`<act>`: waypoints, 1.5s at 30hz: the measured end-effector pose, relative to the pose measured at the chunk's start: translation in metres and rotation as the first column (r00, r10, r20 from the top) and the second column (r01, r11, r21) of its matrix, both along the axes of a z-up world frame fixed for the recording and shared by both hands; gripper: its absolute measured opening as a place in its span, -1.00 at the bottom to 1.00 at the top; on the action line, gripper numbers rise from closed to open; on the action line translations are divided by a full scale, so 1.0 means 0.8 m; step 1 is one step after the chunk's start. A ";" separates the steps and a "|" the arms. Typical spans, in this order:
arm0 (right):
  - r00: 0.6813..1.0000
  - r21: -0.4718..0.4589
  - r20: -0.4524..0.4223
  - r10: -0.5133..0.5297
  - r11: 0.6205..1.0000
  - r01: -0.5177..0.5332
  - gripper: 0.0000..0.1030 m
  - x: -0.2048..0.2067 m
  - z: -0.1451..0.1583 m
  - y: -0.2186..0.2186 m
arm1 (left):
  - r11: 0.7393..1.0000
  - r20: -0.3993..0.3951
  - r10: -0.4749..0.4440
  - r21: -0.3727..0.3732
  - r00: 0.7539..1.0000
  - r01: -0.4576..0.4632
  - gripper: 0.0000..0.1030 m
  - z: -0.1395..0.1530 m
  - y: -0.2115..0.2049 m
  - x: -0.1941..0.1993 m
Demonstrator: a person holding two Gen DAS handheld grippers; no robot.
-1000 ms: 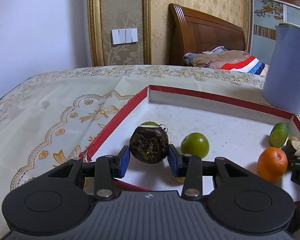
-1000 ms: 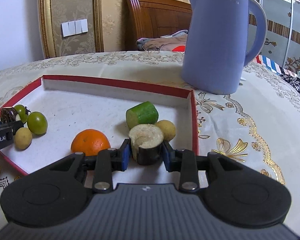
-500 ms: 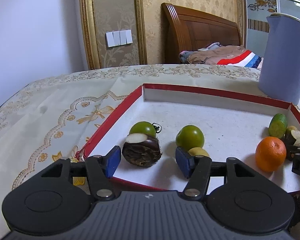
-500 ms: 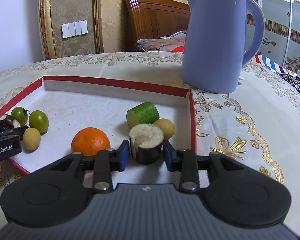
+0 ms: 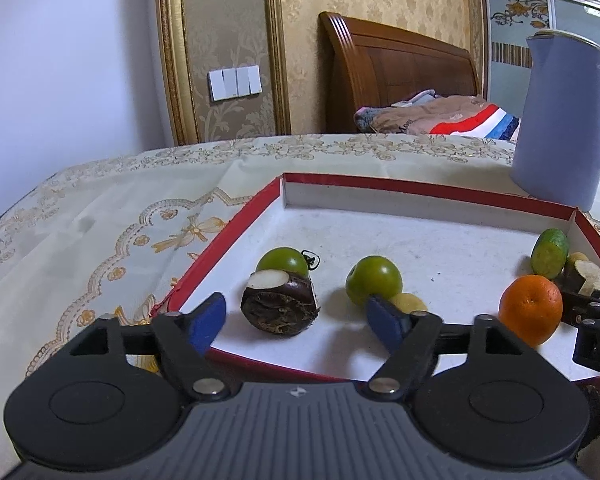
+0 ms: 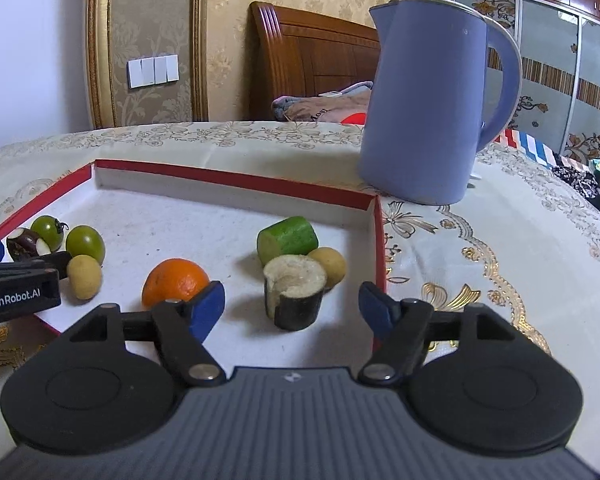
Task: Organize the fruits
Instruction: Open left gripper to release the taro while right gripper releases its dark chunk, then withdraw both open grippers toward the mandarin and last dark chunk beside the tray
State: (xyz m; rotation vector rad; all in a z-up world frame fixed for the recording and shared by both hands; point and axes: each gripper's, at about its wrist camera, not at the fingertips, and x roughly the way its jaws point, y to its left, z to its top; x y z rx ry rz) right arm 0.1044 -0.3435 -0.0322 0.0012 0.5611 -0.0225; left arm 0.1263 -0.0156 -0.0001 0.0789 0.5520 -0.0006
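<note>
Fruits sat inside the red-rimmed tray (image 6: pixel 236 178): the dark chestnut-like piece (image 5: pixel 279 304) lay free between the left gripper (image 5: pixel 294 318) jaws, which had just been opening, and the cut stump (image 6: pixel 295 292) likewise between the right gripper (image 6: pixel 292 307). Both stood spread. Sorting looked nearly finished, nothing outside.

Across the centre of my right view the white tray (image 6: pixel 204 216) floor lies bare for passing, with the blue kettle (image 6: pixel 428 100) blocking the upper right.
</note>
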 end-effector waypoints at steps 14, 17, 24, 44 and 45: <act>0.997 0.070 0.072 0.028 0.997 -0.033 0.48 -0.046 0.011 -0.017 | 0.994 0.057 0.003 -0.109 0.998 0.003 0.56 0.017 0.026 -0.046; 0.995 0.065 0.101 0.015 0.998 -0.022 0.51 -0.062 0.012 -0.021 | 0.988 0.054 -0.003 -0.155 0.999 0.012 0.57 0.019 0.035 -0.063; 0.995 0.101 0.105 0.003 0.995 -0.013 0.51 -0.081 0.011 -0.035 | 0.973 0.039 -0.034 -0.225 0.999 0.042 0.57 0.016 0.052 -0.092; 0.974 0.232 0.144 -0.177 0.962 0.140 0.75 -0.104 0.018 -0.087 | 0.920 0.120 -0.380 -0.060 0.917 0.388 0.58 0.013 -0.021 -0.164; 0.974 0.233 0.144 -0.176 0.962 0.139 0.75 -0.105 0.017 -0.088 | 0.920 0.126 -0.379 -0.057 0.917 0.388 0.57 0.013 -0.022 -0.165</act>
